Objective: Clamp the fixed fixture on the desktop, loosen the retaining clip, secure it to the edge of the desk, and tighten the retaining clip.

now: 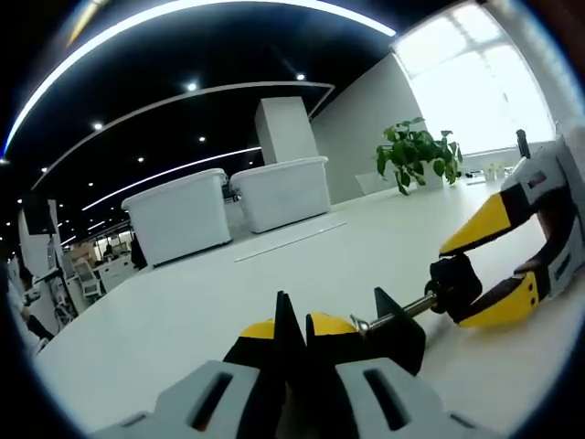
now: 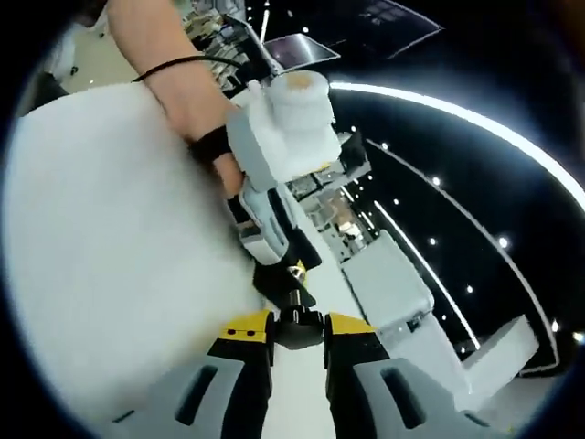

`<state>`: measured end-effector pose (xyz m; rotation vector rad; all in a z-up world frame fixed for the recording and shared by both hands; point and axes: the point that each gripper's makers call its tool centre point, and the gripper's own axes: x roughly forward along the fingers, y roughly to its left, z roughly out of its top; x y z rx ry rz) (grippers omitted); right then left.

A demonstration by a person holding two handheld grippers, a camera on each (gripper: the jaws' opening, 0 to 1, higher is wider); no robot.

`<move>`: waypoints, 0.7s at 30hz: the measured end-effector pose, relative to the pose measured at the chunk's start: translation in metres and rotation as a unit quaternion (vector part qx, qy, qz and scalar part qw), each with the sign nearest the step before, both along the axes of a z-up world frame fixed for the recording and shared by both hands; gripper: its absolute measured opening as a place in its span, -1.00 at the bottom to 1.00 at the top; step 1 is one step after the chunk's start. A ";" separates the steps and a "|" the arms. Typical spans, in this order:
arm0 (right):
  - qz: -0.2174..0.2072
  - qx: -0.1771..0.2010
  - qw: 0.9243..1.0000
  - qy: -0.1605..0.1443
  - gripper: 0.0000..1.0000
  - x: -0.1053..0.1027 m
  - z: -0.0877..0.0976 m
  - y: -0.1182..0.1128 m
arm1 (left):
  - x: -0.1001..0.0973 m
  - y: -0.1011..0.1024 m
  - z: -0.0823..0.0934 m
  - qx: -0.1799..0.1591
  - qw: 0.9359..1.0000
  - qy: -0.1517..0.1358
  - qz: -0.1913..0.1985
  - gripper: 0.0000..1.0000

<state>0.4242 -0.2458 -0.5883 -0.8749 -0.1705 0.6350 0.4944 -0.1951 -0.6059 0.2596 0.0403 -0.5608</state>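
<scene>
Both tools clenched on fixture: left tool at body, right tool on knob. Rigid, light; best held by frame on counter.

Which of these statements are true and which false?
1. Two white bins stand on the table. True.
2. The plant lies tipped over beside the clamp. False: it stands upright, far back by the window.
3. The left gripper and the right gripper both hold the clamp. True.
4. The left gripper's fingers are spread wide open. False: they are closed on the clamp.
</scene>
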 end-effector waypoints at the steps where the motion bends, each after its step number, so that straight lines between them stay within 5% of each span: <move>1: -0.006 0.024 1.000 0.012 -0.38 0.004 0.003 -0.004 | 0.000 0.000 0.000 0.000 1.000 0.000 0.000 -0.82; 3: -0.003 0.082 0.996 0.042 -0.23 0.003 0.008 -0.008 | 0.000 0.000 0.000 0.000 1.000 0.000 0.000 -0.82; 8: 0.027 0.232 0.964 0.125 -0.30 0.001 0.023 -0.007 | 0.000 0.000 0.000 0.000 1.000 0.000 0.000 -0.82; 12: 0.008 0.259 0.949 0.177 -0.30 0.009 0.009 -0.012 | 0.000 0.000 0.000 0.000 1.000 0.000 0.000 -0.82; 14: 0.001 0.300 0.930 0.211 -0.30 0.013 0.006 -0.016 | 0.000 0.000 0.000 0.000 1.000 0.000 0.000 -0.82; 17: 0.005 0.388 0.882 0.267 -0.38 0.014 0.011 -0.023 | 0.000 0.000 0.000 0.000 1.000 0.000 0.000 -0.82; 19: -0.002 0.431 0.858 0.281 -0.41 0.019 0.015 -0.031 | 0.000 0.000 0.000 0.001 1.000 -0.001 0.000 -0.82; 21: 0.002 0.451 0.844 0.291 -0.49 0.020 0.017 -0.034 | 0.000 0.000 0.000 0.001 1.000 -0.001 -0.001 -0.82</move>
